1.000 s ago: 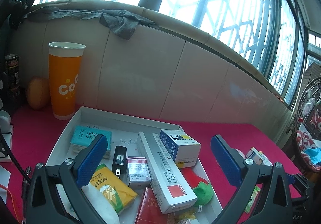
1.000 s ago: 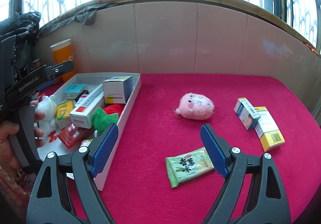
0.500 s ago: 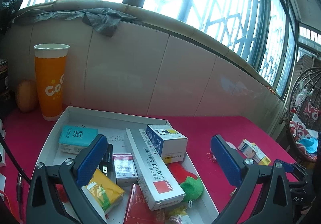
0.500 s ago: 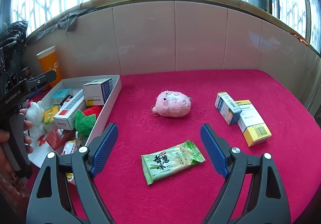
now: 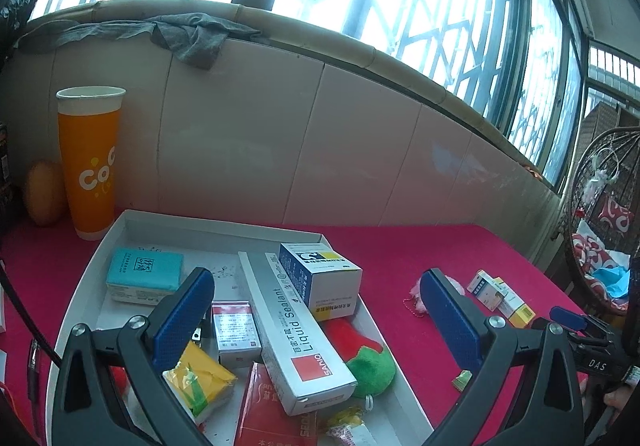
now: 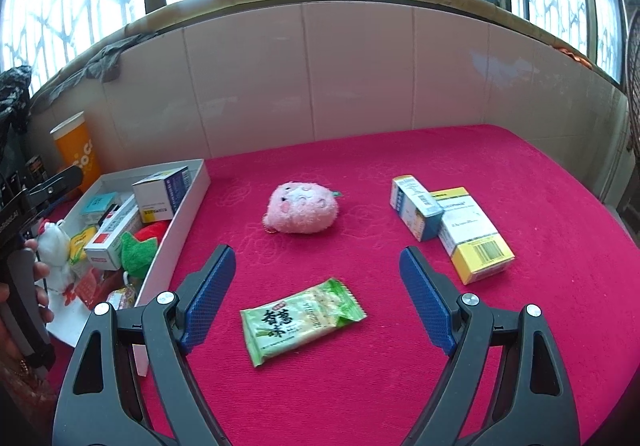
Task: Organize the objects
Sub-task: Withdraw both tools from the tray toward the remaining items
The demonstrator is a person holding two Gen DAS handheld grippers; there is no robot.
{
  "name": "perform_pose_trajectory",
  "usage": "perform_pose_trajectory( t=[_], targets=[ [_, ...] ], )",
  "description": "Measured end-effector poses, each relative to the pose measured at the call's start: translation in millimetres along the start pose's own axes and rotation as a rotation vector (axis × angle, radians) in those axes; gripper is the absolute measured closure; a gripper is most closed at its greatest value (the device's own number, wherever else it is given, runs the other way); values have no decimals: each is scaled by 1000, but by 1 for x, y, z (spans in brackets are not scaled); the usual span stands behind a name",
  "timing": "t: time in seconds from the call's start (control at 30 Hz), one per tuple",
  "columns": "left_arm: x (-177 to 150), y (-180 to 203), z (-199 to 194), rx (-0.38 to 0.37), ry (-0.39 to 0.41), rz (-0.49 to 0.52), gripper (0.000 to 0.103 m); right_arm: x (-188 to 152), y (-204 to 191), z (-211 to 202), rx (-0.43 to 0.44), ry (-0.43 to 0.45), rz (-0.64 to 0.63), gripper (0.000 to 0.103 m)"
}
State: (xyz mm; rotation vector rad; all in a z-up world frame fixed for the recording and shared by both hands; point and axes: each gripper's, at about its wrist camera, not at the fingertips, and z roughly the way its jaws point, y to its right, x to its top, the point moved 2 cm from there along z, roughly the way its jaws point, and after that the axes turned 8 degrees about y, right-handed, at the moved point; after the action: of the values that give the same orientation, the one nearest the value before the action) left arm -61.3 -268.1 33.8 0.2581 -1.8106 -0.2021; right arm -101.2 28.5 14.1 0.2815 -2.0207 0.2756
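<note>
Red cloth [image 5: 420, 246] covers the surface under your left gripper [image 5: 316, 310], whose blue pads stand wide apart with nothing between them, hanging over the near end of the white tray [image 5: 224, 224]. That tray is already crowded: a teal box [image 5: 146, 272] at the back left, a long Liquid Sealant carton [image 5: 294, 322] lying diagonally with a blue-and-white box [image 5: 322, 278] propped on it, a yellow packet [image 5: 198, 380] and a red-and-green plush [image 5: 362, 354] near you. An orange cup [image 5: 90, 162] stands just behind the tray's far corner. If you bring this hand lower, a finger will likely catch the propped box or the carton and tip the pile.

From your right wrist view, the right gripper [image 6: 316, 294] is equally spread and empty, poised above the green snack packet [image 6: 302, 318], which lies flat on the cloth between the pads. A pink plush [image 6: 302, 208] sits beyond it, and a blue box [image 6: 416, 206] leans against a yellow-ended box [image 6: 474, 232] to the right, all well apart from the tray [image 6: 180, 230]. The packet is thin and slick, so I judge a shallow pinch could slide off it or snag the cloth instead. Dropping it into the full tray may also spill things over the low wall.
</note>
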Motion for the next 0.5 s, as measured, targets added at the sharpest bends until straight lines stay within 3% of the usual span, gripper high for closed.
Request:
perform_pose_trajectory(
  t=[0.17, 0.5],
  targets=[
    [-3, 9, 2, -74, -19, -7, 0, 0, 20, -1, -33, 1, 31, 18],
    [-19, 71, 2, -226, -88, 145, 0, -4, 76, 3, -133, -9, 120, 18]
  ],
)
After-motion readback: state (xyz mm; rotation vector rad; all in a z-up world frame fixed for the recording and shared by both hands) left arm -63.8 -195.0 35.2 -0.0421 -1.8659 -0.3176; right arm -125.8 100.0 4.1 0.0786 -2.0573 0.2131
